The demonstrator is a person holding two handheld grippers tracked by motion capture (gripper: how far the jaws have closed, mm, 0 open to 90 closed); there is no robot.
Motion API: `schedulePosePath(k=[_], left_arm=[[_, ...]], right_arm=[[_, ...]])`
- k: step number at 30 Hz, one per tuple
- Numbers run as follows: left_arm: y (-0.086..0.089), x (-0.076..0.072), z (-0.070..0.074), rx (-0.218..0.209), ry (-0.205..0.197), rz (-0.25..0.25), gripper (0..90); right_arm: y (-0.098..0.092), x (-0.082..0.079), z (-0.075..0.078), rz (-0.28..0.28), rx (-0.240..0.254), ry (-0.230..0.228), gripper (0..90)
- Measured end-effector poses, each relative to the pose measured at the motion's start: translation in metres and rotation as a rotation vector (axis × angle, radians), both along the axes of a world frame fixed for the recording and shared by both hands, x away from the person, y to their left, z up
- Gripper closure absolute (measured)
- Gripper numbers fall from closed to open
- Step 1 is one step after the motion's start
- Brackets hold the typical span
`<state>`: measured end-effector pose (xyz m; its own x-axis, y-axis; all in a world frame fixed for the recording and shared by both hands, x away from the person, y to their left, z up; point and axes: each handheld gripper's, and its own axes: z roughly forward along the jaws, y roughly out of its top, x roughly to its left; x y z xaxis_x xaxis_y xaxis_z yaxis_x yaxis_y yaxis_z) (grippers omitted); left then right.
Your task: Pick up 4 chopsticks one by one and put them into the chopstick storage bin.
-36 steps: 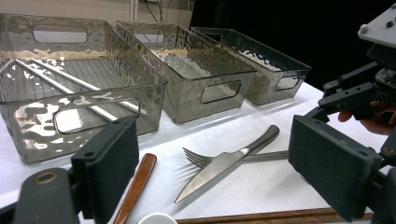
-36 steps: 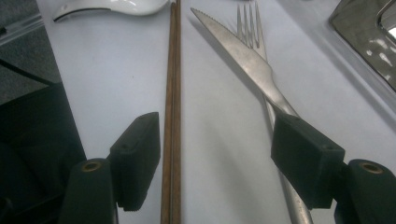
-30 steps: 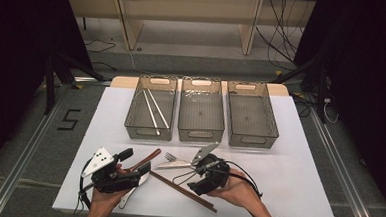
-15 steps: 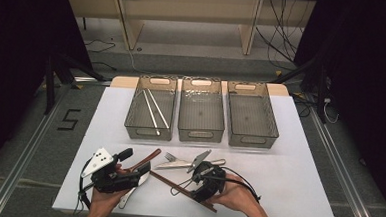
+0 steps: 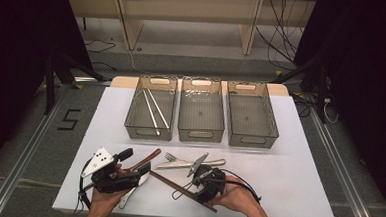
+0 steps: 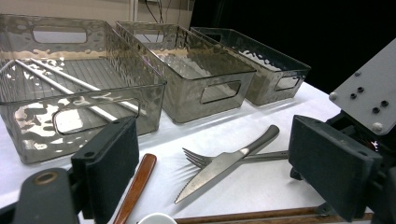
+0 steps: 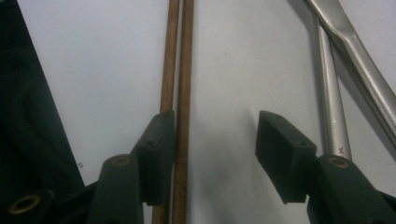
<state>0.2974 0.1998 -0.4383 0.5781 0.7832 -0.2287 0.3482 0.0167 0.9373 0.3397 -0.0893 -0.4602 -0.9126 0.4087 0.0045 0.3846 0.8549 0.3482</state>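
The right hand-held gripper (image 7: 212, 154) hangs low over the white tabletop (image 5: 298, 164) with jaws wide, 1 pad touching the 2 brown chopsticks (image 7: 180, 70) lying side by side, not yet gripped. This looks like sorting cutlery into the 3 bins (image 5: 201, 109); closing squarely on both sticks comes next. The left hand-held gripper (image 6: 219, 186), also wide, waits near the knife (image 6: 224, 163) and fork (image 6: 198, 158).

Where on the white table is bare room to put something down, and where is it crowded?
Bare: the table right of the right hand-held gripper, below the right bin; also the strip left of the left bin. The middle bin looks empty. Crowded: the front centre, where knife, fork and brown chopsticks lie between both hand-held grippers.
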Motion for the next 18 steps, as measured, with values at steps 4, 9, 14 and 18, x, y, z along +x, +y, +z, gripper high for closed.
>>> schedulePosePath(k=[4, 9, 14, 18], left_arm=[[-0.0001, 0.0, -0.0001, 0.0, 0.0, 0.0, 16.0], [-0.0003, 0.0001, -0.0001, 0.002, -0.001, -0.001, 16.0], [-0.0002, 0.0, -0.0001, 0.001, 0.0, 0.0, 16.0], [-0.0003, 0.0, -0.0001, 0.002, -0.001, -0.001, 16.0]], right_arm=[[0.0003, -0.0002, -0.002, 0.01, -0.016, -0.012, 54.5], [0.0007, -0.0009, -0.0011, 0.019, -0.036, -0.008, 64.7], [0.0013, -0.0017, -0.0009, 0.017, -0.046, -0.003, 71.5], [0.0015, -0.0014, 0.0002, -0.003, -0.067, 0.016, 78.3]])
